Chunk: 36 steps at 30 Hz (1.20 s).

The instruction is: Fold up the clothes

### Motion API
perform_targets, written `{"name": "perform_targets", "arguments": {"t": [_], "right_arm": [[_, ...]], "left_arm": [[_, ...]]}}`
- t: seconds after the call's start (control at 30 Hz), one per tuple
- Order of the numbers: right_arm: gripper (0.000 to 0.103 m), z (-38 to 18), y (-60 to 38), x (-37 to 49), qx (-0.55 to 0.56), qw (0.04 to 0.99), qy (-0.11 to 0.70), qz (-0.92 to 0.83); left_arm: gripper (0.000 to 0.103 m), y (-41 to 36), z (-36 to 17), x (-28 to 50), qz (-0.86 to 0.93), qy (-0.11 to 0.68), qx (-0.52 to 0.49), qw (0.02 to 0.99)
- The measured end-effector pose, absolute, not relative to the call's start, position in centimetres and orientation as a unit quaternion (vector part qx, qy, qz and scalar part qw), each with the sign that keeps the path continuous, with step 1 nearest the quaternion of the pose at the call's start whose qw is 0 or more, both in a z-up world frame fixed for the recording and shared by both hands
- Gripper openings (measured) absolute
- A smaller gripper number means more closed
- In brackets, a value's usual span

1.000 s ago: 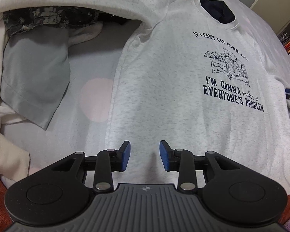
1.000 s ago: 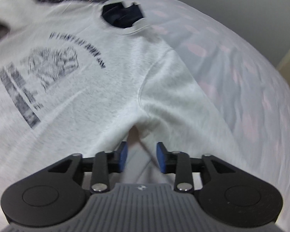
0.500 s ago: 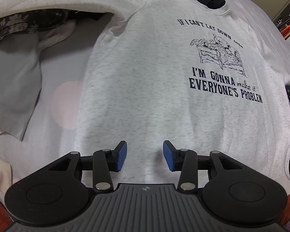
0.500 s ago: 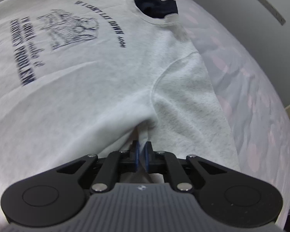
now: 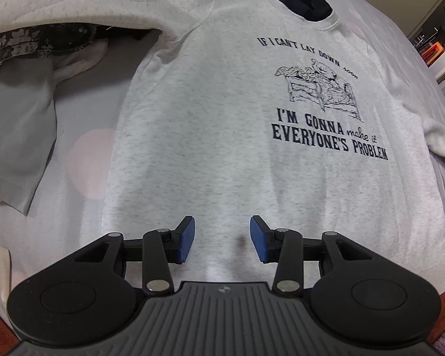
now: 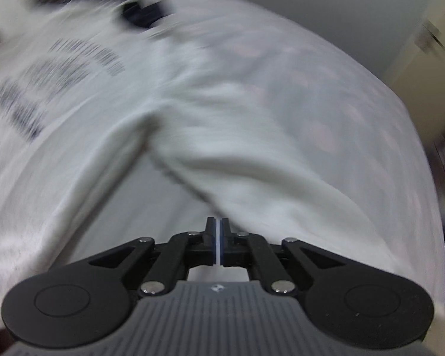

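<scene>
A light grey sweatshirt point(image 5: 222, 112) with dark printed text and a drawing lies face up on the bed, collar at the far end. My left gripper point(image 5: 222, 237) is open and empty just above its lower hem. My right gripper point(image 6: 217, 231) is shut on the sweatshirt's right sleeve point(image 6: 267, 160) and holds it lifted off the bed; this view is blurred by motion. The sweatshirt's body point(image 6: 59, 124) shows to the left there.
A grey garment point(image 5: 17, 118) and a dark floral one point(image 5: 38, 38) lie left of the sweatshirt on the pale spotted bedsheet point(image 5: 86, 154). Furniture and shelves point(image 5: 430, 29) stand at the far right. The bed edge runs along the bottom.
My right gripper closed on the sleeve near the armpit and is now lifting and swinging it. My left gripper moved slightly over the lower hem and stayed open.
</scene>
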State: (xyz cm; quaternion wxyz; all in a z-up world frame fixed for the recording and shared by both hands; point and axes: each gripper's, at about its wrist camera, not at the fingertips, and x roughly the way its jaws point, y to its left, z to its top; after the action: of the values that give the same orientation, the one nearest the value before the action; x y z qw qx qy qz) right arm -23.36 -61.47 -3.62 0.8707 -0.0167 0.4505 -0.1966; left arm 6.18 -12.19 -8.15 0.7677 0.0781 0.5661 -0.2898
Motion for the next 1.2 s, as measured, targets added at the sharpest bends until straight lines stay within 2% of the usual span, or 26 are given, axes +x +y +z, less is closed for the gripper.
{"name": "perform_targets", "arguments": {"t": [0.07,0.17,0.2,0.23,0.3,0.4,0.73,0.93,1.03,1.2], "right_arm": [[0.004,-1.6,-63.9,-25.9,0.042,0.868,0.427,-0.25],[0.012,0.8,-68.0,-29.5,0.146,0.849,0.383,-0.334],[0.017,1.2,-69.2,-30.8,0.186,0.839,0.363,-0.36],[0.027,1.7,-70.4,-32.2,0.225,0.827,0.342,-0.386],[0.034,2.3,-72.1,-34.2,0.285,0.808,0.299,-0.419],[0.034,3.2,-74.0,-34.5,0.313,0.802,0.272,-0.43],[0.032,-0.8,-76.7,-32.5,0.292,0.768,0.339,-0.458],[0.022,-3.9,-74.5,-34.9,0.282,0.756,0.397,-0.436],[0.01,-5.2,-73.3,-36.1,0.275,0.753,0.417,-0.428],[0.008,-4.2,-72.7,-37.3,0.289,0.757,0.395,-0.432]], "left_arm": [[0.039,-12.3,-8.0,5.9,-0.293,0.564,0.078,0.768],[0.039,-12.2,-7.8,5.6,-0.293,0.561,0.076,0.771],[0.039,-12.2,-7.7,5.5,-0.292,0.56,0.075,0.771],[0.039,-12.1,-7.8,5.5,-0.291,0.561,0.073,0.771],[0.039,-12.1,-7.7,5.4,-0.29,0.561,0.074,0.771],[0.039,-12.1,-7.5,5.3,-0.292,0.561,0.077,0.771],[0.041,-11.4,-6.7,5.0,-0.282,0.559,0.08,0.776],[0.041,-11.1,-7.7,5.5,-0.27,0.567,0.075,0.775],[0.041,-11.9,-7.7,5.1,-0.286,0.564,0.075,0.771],[0.041,-12.4,-7.2,4.5,-0.3,0.555,0.08,0.772]]}}
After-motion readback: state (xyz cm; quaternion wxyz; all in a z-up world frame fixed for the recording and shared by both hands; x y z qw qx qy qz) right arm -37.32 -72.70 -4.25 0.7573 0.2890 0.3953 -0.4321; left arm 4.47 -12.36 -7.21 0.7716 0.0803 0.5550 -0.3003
